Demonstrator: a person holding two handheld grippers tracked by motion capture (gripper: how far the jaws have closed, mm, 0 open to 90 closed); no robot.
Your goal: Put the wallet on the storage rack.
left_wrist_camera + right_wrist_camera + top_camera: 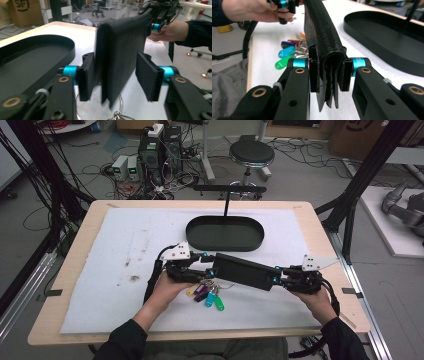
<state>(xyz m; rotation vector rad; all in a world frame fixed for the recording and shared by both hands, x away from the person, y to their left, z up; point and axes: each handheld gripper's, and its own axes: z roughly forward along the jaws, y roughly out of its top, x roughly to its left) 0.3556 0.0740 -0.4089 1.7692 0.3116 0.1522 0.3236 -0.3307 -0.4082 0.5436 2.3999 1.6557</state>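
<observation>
A black leather wallet (pixel 243 270) hangs above the white mat (pixel 100 290) on the worktop (pixel 70 265), stretched between the two grippers, just in front of the black oval tray (pixel 225 234); the right gripper (pixel 329 75) has its fingers pinching one end of the wallet tight. The left gripper (pixel 116 73) has its fingers spread around the other end, the wallet lying against one finger and clear of the other; coloured key tags (pixel 210 296) on a ring lie on the mat beneath.
</observation>
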